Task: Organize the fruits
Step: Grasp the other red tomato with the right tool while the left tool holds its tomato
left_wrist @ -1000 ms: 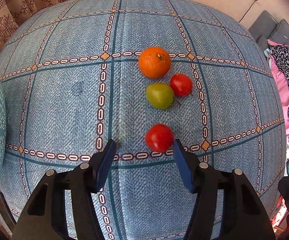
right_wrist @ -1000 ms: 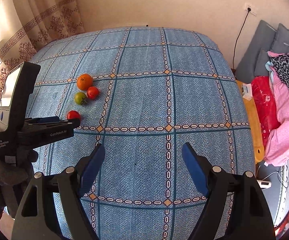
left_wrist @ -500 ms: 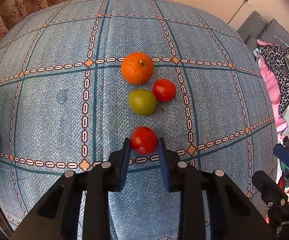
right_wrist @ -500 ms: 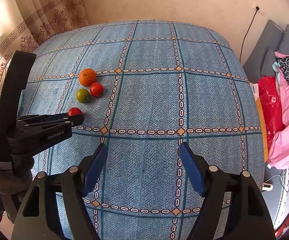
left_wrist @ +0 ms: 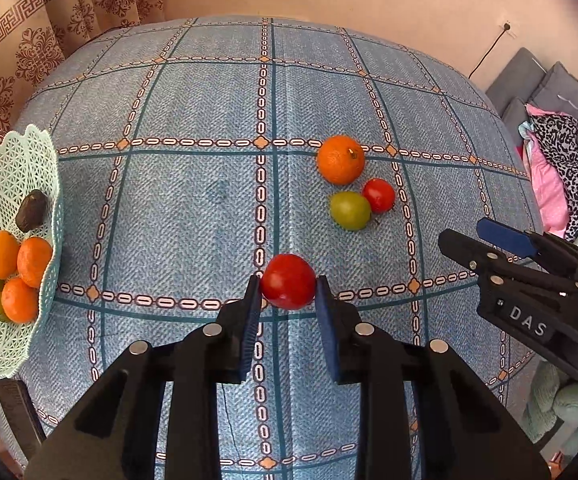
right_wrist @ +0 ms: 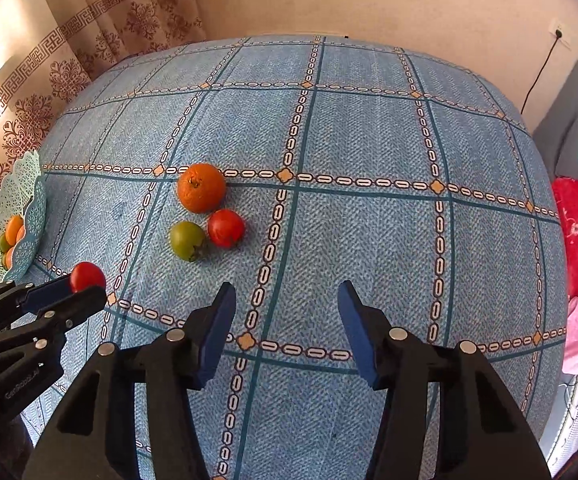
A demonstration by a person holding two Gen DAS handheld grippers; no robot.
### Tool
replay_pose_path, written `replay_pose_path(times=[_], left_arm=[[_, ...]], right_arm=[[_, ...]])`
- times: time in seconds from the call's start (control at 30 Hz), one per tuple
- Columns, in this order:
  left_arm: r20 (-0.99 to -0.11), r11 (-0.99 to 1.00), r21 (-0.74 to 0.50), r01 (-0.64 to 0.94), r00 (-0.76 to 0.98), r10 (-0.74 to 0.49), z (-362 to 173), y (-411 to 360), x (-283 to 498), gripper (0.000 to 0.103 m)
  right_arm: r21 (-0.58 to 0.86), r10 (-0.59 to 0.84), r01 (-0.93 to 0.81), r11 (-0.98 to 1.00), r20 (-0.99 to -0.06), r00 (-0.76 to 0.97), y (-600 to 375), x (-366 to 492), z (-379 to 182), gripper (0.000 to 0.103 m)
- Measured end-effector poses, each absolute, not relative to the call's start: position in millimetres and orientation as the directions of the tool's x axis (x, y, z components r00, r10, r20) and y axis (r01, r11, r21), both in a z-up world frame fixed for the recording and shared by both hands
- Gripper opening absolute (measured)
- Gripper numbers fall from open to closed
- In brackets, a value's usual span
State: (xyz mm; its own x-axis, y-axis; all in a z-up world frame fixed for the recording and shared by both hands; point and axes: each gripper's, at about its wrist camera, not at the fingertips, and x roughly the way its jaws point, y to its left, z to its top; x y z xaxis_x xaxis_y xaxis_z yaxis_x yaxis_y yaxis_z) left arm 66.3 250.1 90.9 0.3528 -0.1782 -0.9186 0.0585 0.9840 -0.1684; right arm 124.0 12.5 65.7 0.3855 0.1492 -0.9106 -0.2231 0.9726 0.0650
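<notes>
My left gripper [left_wrist: 287, 294] is shut on a red tomato [left_wrist: 287, 286], held above the blue checked tablecloth [left_wrist: 209, 208]. The same red tomato [right_wrist: 87, 276] shows at the left of the right wrist view, between the left gripper's fingers. An orange [left_wrist: 340, 159], a green tomato [left_wrist: 350, 210] and a second red tomato [left_wrist: 378, 195] lie clustered on the cloth, far right of the held one. A pale green lattice basket [left_wrist: 21, 160] at the left edge holds several oranges and green fruits. My right gripper [right_wrist: 287, 328] is open over bare cloth, below the cluster [right_wrist: 205, 216].
Patterned curtains [right_wrist: 69, 60] hang behind the table's left side. Grey cushions and pink and patterned clothes [left_wrist: 557, 164] are piled past the right edge. A dark fruit [left_wrist: 31, 211] lies in the basket. A wall socket and cable [right_wrist: 545, 60] sit at the back right.
My left gripper shut on the nearest red tomato, lifted it and swung left, bringing the basket into view. The right gripper moved in closer to the fruit cluster, still open.
</notes>
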Motion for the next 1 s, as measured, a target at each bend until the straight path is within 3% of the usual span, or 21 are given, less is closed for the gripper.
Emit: replay_pose_path(times=[0.53,0.83,1.0], left_arm=[[-0.907,0.986,-0.165,0.007,0.391,-0.155,111,260,64,0.028],[-0.905,0.986,-0.168,-0.012,0.398,-0.149,115,267,66,0.028],[-0.906,0.986,-0.164,-0.014,0.398,-0.145,115,270,66,0.028]], right_arm=[[0.011,0.155,-0.368,0.93,-0.918,0.365,66,170,45,0.053],[0.104,0.216,-0.348,0.932,-0.928,0.303,70,178,36,0.053],[0.168,0.264,-0.339,0.926,-0.928,0.262,72,177,29,0.039]])
